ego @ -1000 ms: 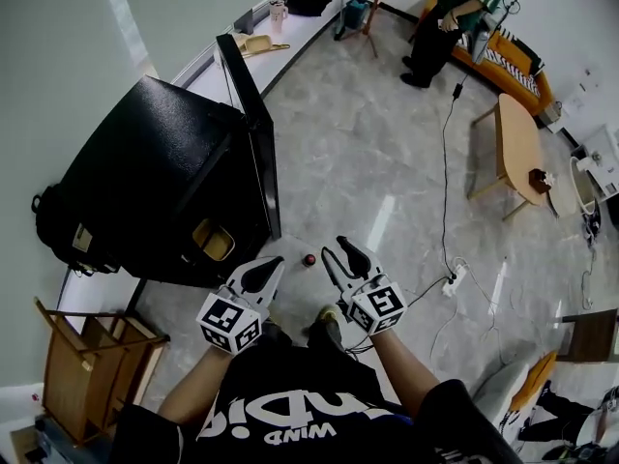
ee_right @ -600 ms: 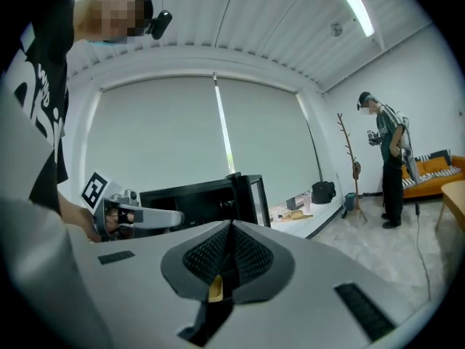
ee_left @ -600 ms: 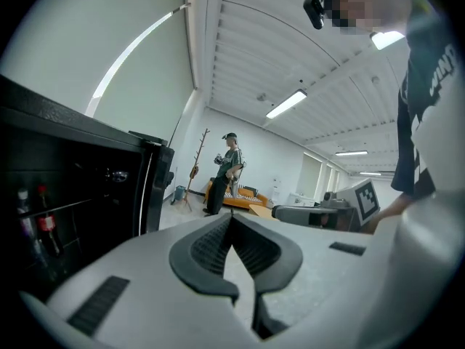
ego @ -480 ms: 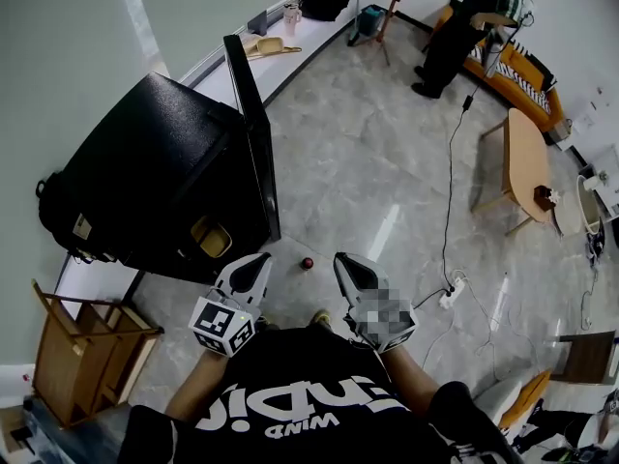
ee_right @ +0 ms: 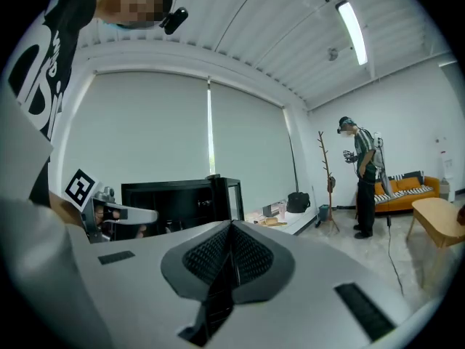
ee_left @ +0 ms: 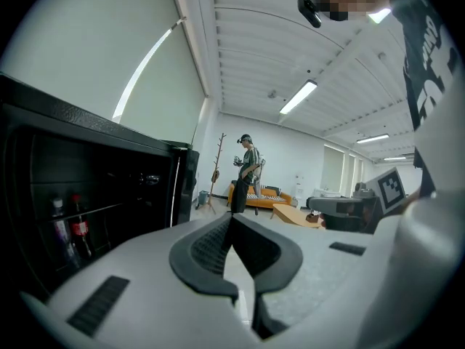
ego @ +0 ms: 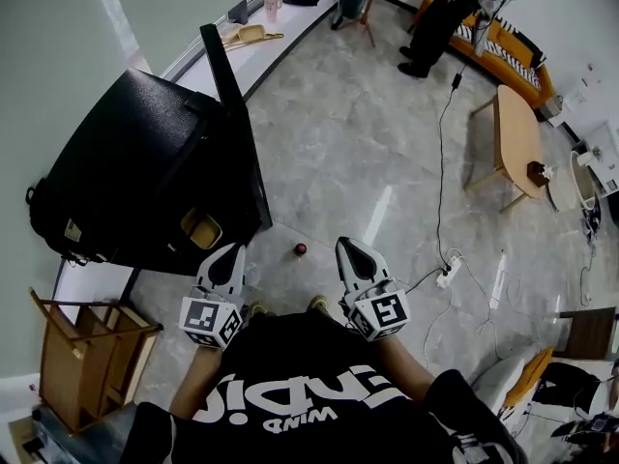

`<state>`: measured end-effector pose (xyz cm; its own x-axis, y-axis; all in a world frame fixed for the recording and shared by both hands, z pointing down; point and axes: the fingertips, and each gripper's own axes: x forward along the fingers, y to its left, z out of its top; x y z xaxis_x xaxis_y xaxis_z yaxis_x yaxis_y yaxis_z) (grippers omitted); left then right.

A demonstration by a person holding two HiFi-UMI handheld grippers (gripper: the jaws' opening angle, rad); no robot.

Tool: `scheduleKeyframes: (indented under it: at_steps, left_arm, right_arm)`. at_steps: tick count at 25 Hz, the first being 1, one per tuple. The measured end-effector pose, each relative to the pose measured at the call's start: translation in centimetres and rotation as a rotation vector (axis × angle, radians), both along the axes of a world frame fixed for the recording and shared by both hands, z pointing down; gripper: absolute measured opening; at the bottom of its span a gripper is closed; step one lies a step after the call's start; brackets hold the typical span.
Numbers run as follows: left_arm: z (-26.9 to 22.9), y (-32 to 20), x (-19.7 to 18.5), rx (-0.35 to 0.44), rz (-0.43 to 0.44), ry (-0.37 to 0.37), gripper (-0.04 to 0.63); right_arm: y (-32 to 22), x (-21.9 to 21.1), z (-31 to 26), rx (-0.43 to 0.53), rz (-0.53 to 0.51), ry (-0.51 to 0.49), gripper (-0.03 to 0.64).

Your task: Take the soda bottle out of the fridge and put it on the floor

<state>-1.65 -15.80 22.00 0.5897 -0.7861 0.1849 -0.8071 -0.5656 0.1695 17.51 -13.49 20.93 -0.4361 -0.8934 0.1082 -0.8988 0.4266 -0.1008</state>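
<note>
Pale marble floor (ego: 368, 153), one black fridge (ego: 135, 162) with its door open, two bottles (ee_left: 73, 227) inside, one red-capped soda bottle (ego: 300, 249) on the floor between left gripper (ego: 227, 253) and right gripper (ego: 347, 246), both pinched together, empty.

Fridge (ego: 145, 162) at left, its door (ego: 235, 129) open, bottles (ee_left: 78, 227) on a shelf inside. Before it, a small round object (ego: 300, 249) on the floor (ego: 348, 143), between left hand-held gripper (ego: 224, 252) and right hand-held gripper (ego: 349, 247). Table (ego: 517, 143) and sofa (ego: 515, 54) far right.
</note>
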Motion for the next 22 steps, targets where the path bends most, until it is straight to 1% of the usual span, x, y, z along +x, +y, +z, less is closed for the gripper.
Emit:
scheduleKeyframes:
  at_steps: [2,6,10,14,19,22]
  left_arm:
    - [-0.1,-0.1,0.4,0.005,0.005,-0.001,0.006]
    - [-0.2,-0.4,0.4,0.013,0.002,-0.009,0.006]
    - [-0.1,-0.6,0.2,0.011,-0.014,-0.009,0.006]
    - [0.0,-0.5,0.3,0.009,-0.024,-0.009,0.006]
    - [0.1,-0.6,0.6,-0.001,-0.023,-0.006,0.006]
    - [0.2,-0.9,0.5,-0.004,-0.021,-0.01,0.006]
  right_arm:
    - [0.1,0.2,-0.1,0.003,0.014,-0.003,0.023]
    - [0.3,-0.4,0.4,0.023,-0.01,0.013,0.023]
    - [0.1,-0.8,0.5,-0.002,-0.003,0.018,0.023]
    - [0.3,-0.8,0.7,0.017,-0.03,0.023,0.023]
    - [0.1,-0.6,0.7,-0.002,-0.023,0.021,0.023]
    - [0.0,-0.7,1.2,-0.002,-0.039,0.027,0.023]
